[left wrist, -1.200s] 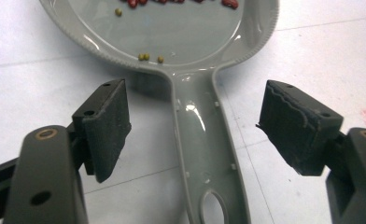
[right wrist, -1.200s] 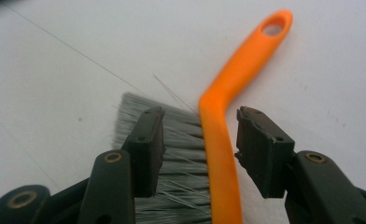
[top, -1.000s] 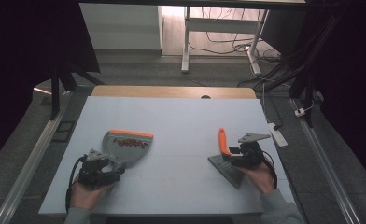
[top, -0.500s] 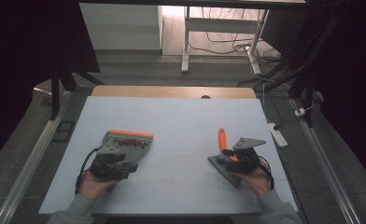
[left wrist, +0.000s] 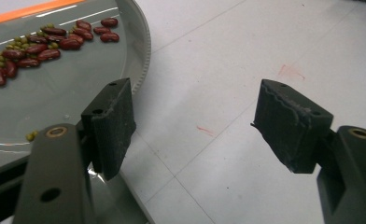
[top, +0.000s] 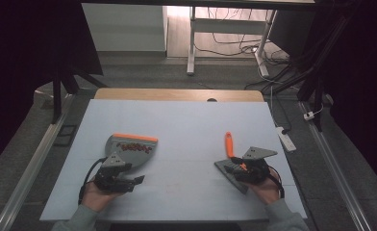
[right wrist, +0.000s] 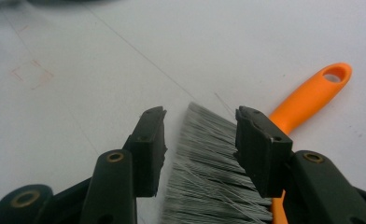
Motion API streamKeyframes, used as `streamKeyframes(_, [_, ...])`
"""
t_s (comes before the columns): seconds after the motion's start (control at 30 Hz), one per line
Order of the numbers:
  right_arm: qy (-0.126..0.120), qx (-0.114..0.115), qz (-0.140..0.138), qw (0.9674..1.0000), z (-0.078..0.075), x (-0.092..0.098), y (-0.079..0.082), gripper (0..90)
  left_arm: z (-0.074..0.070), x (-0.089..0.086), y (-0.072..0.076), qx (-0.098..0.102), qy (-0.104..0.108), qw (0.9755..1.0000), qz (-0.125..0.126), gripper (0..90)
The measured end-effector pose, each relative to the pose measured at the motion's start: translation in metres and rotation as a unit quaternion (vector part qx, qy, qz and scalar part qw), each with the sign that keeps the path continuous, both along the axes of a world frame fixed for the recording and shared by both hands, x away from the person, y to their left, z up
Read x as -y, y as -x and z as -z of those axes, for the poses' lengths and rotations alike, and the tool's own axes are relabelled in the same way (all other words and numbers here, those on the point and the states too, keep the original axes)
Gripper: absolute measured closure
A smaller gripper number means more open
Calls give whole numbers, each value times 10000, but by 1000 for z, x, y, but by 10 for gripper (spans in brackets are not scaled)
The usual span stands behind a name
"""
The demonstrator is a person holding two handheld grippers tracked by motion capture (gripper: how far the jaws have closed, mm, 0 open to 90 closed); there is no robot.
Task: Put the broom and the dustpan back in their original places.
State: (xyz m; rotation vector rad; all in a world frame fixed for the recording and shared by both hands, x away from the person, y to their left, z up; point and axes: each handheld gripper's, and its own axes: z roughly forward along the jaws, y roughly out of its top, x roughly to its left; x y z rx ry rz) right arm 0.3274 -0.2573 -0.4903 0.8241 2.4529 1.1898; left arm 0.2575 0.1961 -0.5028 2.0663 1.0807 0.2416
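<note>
The dustpan (top: 131,148) lies on the left half of the worktop (top: 186,125), near the person's edge, with the brush (top: 231,154) well apart on the right half. The step in hand looks like taking hold of each tool. To do it well, the left gripper (top: 121,178) should slide left until the dustpan's near rim sits squarely between its pads, then close level so the beans (left wrist: 36,44) do not roll. The right gripper (right wrist: 200,144) would do better further along, on the orange handle (right wrist: 312,98), than on the soft bristles (right wrist: 209,177).

The dustpan is a grey, shallow tray with an orange far edge and a ridged rim; red and small green beans lie in a loose band across it. The left gripper stands wide, nothing between its pads, one pad beside the rim. The right gripper is wide too, straddling the grey bristles without pinching them.
</note>
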Motion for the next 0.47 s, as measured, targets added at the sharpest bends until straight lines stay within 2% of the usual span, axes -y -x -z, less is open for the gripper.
streamKeyframes(0.47, [-25, 54, -32, 10000, -2, 2, 0, 526, 0, -4, -1, -10, 52, 10000, -56, 299])
